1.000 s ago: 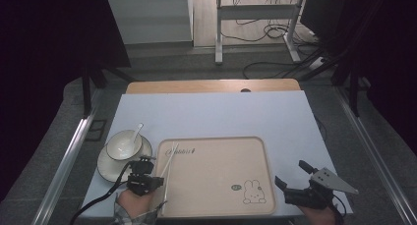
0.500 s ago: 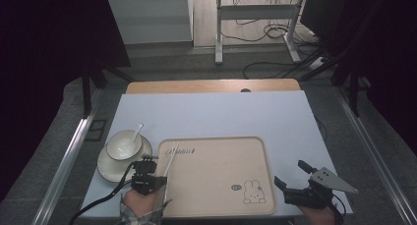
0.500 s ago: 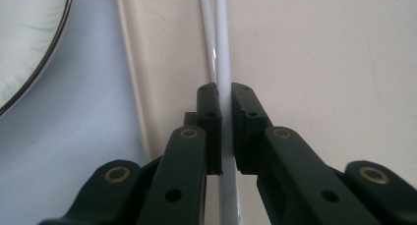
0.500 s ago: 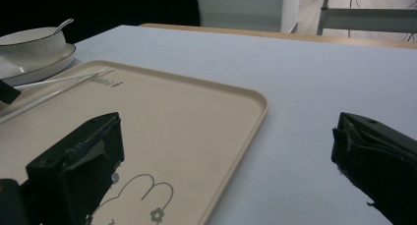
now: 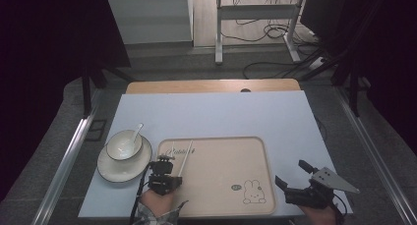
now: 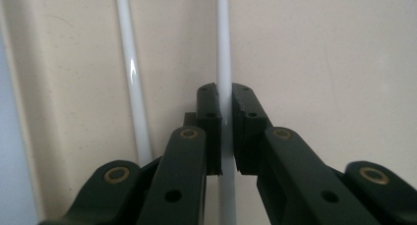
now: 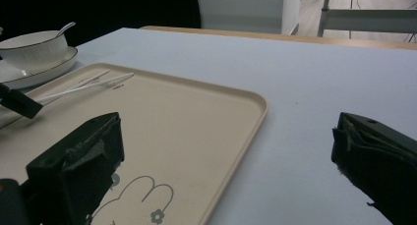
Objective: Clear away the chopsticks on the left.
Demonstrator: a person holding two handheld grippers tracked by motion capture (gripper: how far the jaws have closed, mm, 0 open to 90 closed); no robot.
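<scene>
The left gripper (image 6: 224,136), clamped on one white chopstick (image 6: 223,48) over the tray (image 5: 221,185), should lift level without nudging its twin, while the right gripper (image 5: 295,183) waits with jaws apart.

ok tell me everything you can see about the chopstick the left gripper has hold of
The chopstick is a slim, glossy white rod, likely plastic or ceramic. It lies low over the beige tray, near its left edge, pointing away from the person. The left gripper has its black jaws closed on it partway along, one on each side. A second chopstick like it lies just beside it, apart and nearly parallel.
</scene>
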